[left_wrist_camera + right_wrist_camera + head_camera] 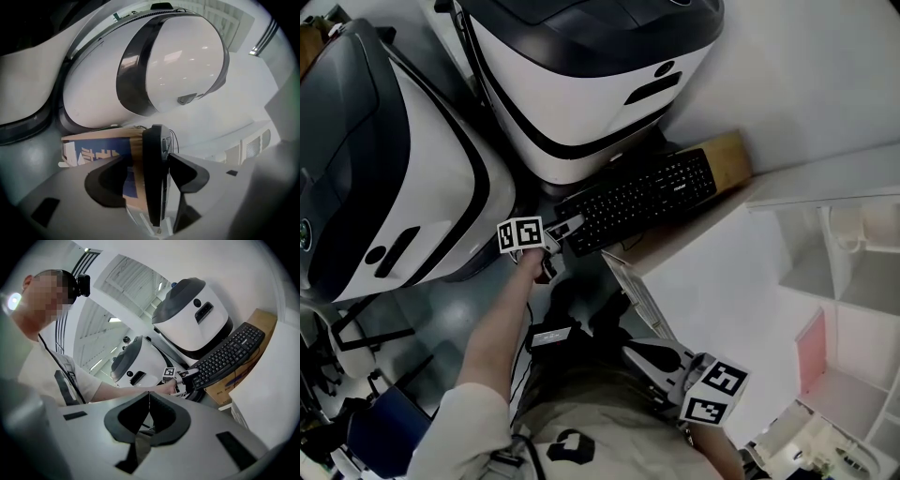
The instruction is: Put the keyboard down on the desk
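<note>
A black keyboard (647, 197) lies tilted on a cardboard box (727, 155) below a white machine. My left gripper (565, 231) is at the keyboard's left end. In the left gripper view the keyboard (157, 178) stands edge-on between the jaws. The right-hand pad (185, 176) is against it and a gap shows at the left-hand pad (110, 183), so this gripper (150, 174) is open. My right gripper (637, 354) hangs low near the person's body, shut and holding nothing (147, 399). From the right gripper view the keyboard (225, 357) is far off.
Two large white and black machines (581, 84) (394, 169) crowd the left and top. A white desk surface (722, 262) runs to the right of the box, with white shelving (853, 309) beyond. A cable and dark gear lie on the grey floor (441, 319).
</note>
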